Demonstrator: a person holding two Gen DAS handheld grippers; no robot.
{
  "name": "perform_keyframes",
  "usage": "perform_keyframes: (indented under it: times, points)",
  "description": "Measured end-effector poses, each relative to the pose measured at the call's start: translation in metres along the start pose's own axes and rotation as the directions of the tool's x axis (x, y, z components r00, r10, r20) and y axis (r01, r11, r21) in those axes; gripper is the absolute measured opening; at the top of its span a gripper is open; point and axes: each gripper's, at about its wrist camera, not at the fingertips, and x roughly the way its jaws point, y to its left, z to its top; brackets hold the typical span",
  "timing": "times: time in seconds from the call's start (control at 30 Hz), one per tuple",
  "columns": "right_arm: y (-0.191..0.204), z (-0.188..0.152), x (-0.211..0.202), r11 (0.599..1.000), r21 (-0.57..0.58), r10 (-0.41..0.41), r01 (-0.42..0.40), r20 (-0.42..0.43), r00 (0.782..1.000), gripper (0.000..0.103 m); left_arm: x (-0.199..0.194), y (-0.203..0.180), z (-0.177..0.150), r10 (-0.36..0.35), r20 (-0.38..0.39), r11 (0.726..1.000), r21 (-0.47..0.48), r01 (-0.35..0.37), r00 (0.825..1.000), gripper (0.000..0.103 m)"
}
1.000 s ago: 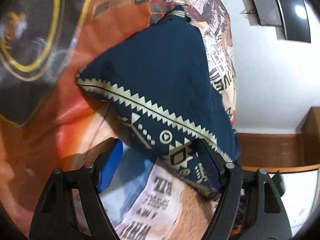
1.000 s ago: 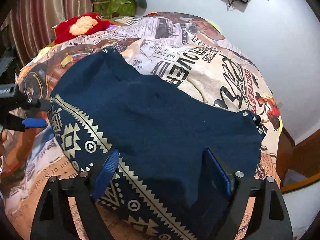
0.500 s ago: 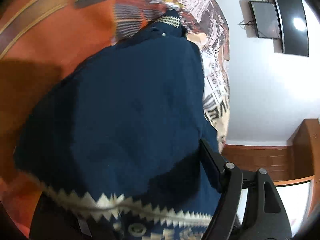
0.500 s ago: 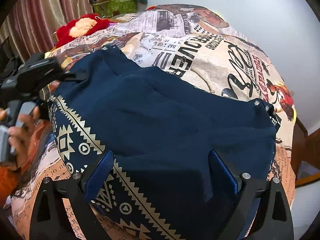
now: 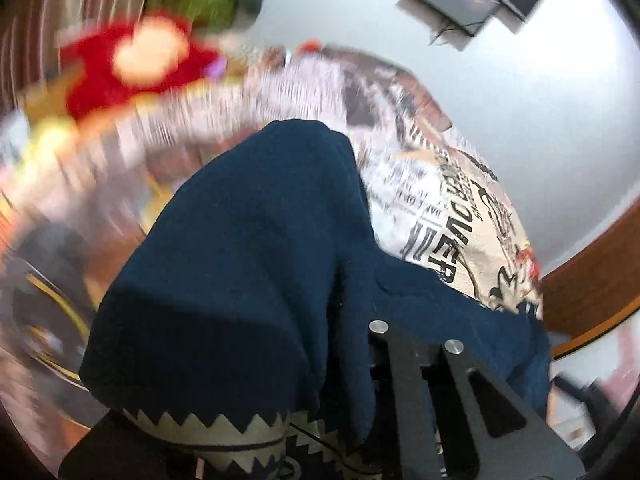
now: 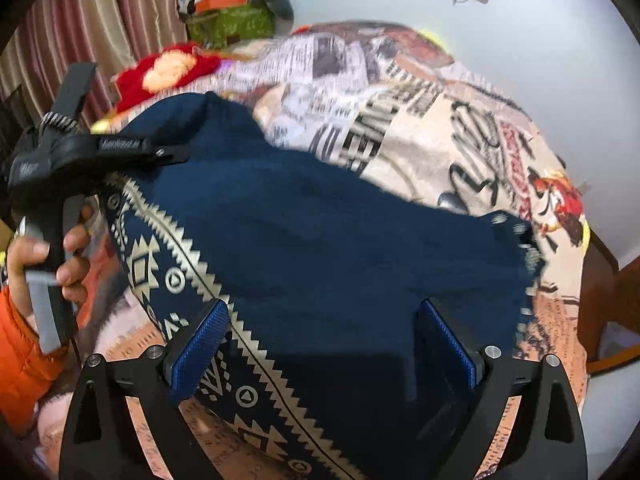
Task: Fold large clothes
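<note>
Right wrist view: my left gripper (image 6: 168,152) has just closed its jaws on the patterned hem edge of the navy garment (image 6: 320,248) and holds it raised off the bed (image 6: 460,128), w/ cloth draped over the fingers in the left view. My right gripper (image 6: 320,344) sits w/ jaws wide apart, straddling the garment's near edge, pads not pressing on it.

Risks, as I judge them: only one corner is clamped, so if I carry the fold over now the free side prob drags and bunches, skewing the fold. Grip looks thin, right at the hem, so it could slip out under the garment's weight. Left view is badly blurred and mostly blocked by cloth, so I can't check the bite from there.

Around: red plush toy (image 6: 168,72) and a green box (image 6: 228,24) at the far end of the bed, curtain (image 6: 80,32) behind, wall (image 6: 540,40) to the right. Nothing lies in the fold path; the busy bedspread print makes edges hard to read.
</note>
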Motion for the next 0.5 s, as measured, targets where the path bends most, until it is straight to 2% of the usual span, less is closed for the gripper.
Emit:
perform_keyframes:
  times: [0.1,0.2,0.33,0.43,0.5]
  points:
    - [0.005,0.007,-0.006,1.0,-0.004,0.008,-0.007,0.019,1.0,0.096,-0.026,-0.017,0.0,0.096,0.085,0.98,0.166,-0.109,0.992,0.015]
    - [0.02,0.007,0.007,0.999,-0.024,0.027,-0.028,-0.013,1.0,0.096,-0.05,-0.027,-0.005,0.157,0.155,0.936,0.291,-0.196,0.975,0.015]
    - [0.042,-0.002,0.035,0.996,-0.044,0.079,-0.083,-0.088,0.993,0.096,-0.058,-0.042,-0.01,0.155,0.191,0.896,0.386,-0.219,0.969,0.015]
    - [0.048,-0.005,0.045,0.995,-0.058,0.071,-0.079,-0.124,0.99,0.096,-0.058,-0.075,-0.019,0.157,0.251,0.825,0.499,-0.267,0.955,0.015]
    - [0.043,-0.005,0.045,0.995,-0.043,0.086,-0.093,-0.135,0.987,0.096,-0.06,-0.097,-0.024,0.125,0.269,0.791,0.554,-0.26,0.955,0.015]
